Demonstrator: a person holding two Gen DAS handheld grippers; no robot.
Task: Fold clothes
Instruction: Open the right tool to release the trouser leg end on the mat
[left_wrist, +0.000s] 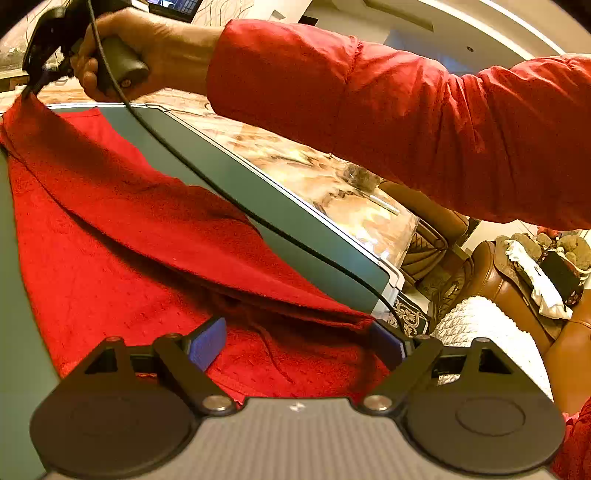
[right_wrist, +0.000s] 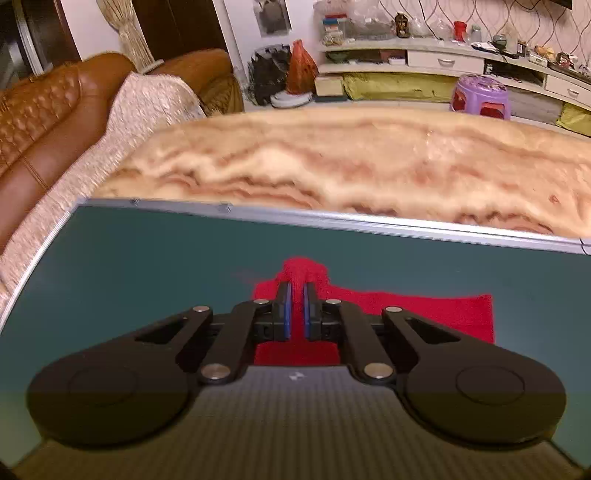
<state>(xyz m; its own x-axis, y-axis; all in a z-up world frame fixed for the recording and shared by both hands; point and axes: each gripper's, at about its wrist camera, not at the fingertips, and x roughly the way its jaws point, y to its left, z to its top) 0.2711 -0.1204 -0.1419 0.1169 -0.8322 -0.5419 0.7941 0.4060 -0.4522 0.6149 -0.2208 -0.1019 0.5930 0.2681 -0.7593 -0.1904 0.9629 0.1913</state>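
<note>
Right tongs (right_wrist: 297, 308) clamped on a pinched corner of the red cloth (left_wrist: 122, 236), lifting it off the green mat (right_wrist: 147, 258) on the desk (right_wrist: 332, 162), left tongs (left_wrist: 295, 347) spread wide over the cloth's near edge

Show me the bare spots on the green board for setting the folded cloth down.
Bare green board lies left of and beyond the red cloth up to the metal frame. Crowded: the centre, where the right tongs pinch it; the left tongs gape open over it.
</note>
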